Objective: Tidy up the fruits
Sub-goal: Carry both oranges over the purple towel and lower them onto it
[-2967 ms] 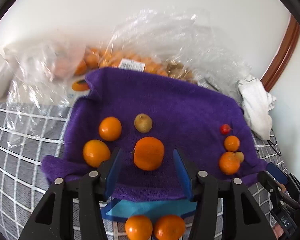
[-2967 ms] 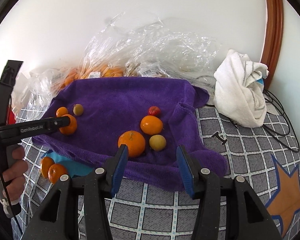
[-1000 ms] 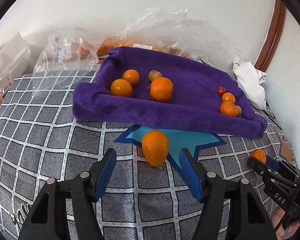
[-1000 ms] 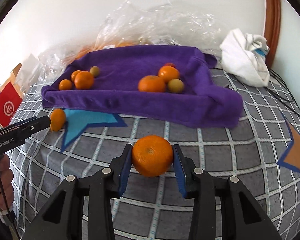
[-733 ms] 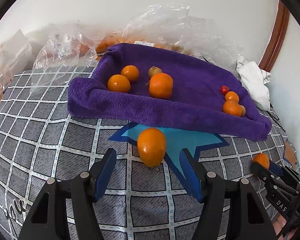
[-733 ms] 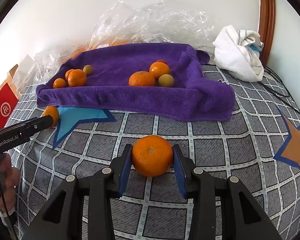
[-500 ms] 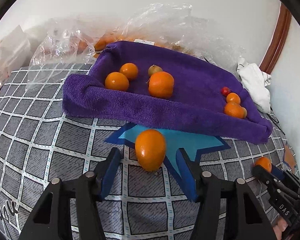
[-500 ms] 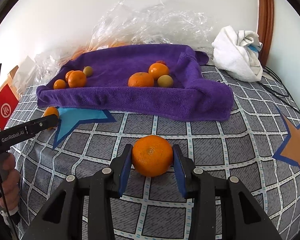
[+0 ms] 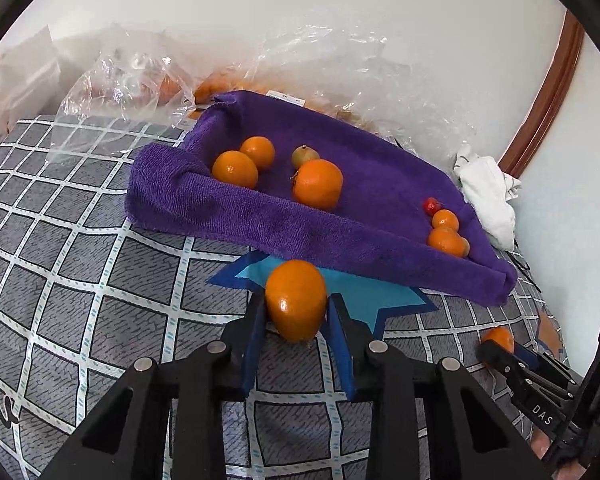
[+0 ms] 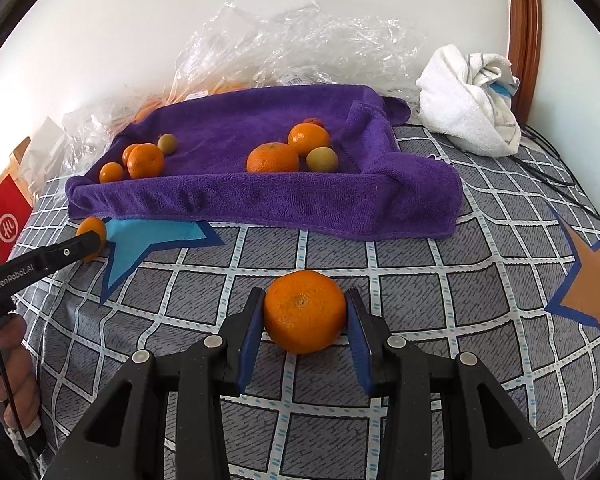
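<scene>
Your left gripper [image 9: 296, 312] pinches a mandarin [image 9: 296, 300] between its blue pads, over the light blue star on the checked bedcover [image 9: 80, 264]. Your right gripper [image 10: 304, 320] clamps a second mandarin [image 10: 305, 312] the same way. The purple towel [image 10: 260, 196] with the other fruits lies at 12 o'clock from both.

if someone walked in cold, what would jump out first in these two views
Each tool is clamped on an orange just above the grey checked cover: the left tool on one orange by the blue star patch, the right tool on another orange nearer the camera. Behind them, the purple towel cradles two clusters of smaller fruit, with crumpled clear plastic bags against the wall.
</scene>
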### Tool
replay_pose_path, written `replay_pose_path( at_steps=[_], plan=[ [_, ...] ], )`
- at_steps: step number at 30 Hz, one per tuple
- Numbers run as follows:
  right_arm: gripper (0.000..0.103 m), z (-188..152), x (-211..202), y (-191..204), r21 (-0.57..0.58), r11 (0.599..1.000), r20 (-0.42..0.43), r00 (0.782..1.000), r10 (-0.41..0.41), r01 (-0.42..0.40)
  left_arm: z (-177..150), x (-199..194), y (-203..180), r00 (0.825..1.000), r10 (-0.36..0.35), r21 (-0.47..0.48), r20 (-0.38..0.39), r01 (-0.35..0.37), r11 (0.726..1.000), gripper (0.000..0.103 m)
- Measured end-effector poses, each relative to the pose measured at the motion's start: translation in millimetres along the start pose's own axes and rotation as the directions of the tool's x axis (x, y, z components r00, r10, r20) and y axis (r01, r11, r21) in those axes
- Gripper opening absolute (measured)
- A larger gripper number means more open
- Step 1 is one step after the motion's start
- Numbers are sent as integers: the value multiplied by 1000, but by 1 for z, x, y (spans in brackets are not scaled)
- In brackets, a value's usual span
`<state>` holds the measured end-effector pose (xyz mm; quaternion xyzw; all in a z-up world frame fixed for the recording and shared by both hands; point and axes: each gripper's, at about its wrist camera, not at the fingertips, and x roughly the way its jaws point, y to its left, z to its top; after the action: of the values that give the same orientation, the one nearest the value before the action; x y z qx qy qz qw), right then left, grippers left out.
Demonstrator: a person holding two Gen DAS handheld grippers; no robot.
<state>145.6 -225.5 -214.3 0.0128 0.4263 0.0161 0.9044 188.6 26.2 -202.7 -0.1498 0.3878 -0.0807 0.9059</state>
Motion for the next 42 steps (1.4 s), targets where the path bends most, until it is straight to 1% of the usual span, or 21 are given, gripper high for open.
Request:
replay_pose_path(
  at_steps=[6, 14, 20, 30, 36, 39, 42],
  plan=[
    [39, 0, -1, -2, 12, 1000, 3, 1000, 2, -2, -1, -3, -1, 1000, -22, -8, 20, 22, 1000, 30],
    [39, -1, -5, -2, 25, 1000, 30, 1000, -9, 8, -3, -9, -7, 998, -38, 12, 45, 37, 999, 30],
    [39, -2, -8, -3, 27, 1000, 50, 999, -8, 6, -4, -15, -9, 996, -49, 22, 79, 47, 999, 30],
    [40, -4, -14, -4, 36, 999, 77, 997, -3, 1, -5, -26, -14, 990, -30, 44, 140, 24, 999, 30],
    [39, -3, -14, -6, 45, 999, 80, 997, -11, 7, -4, -28, -12, 988, -20, 28, 152, 16, 999, 30],
    [40, -4, -17, -7, 56, 997, 94, 994, -52, 47, -4, -29, -11, 987, -18, 21, 158, 15, 1000, 30],
    [40, -3, -17, -10, 67, 998, 83, 996, -20, 14, -5, -31, -12, 986, -19, 27, 164, 14, 1000, 30]
  ],
)
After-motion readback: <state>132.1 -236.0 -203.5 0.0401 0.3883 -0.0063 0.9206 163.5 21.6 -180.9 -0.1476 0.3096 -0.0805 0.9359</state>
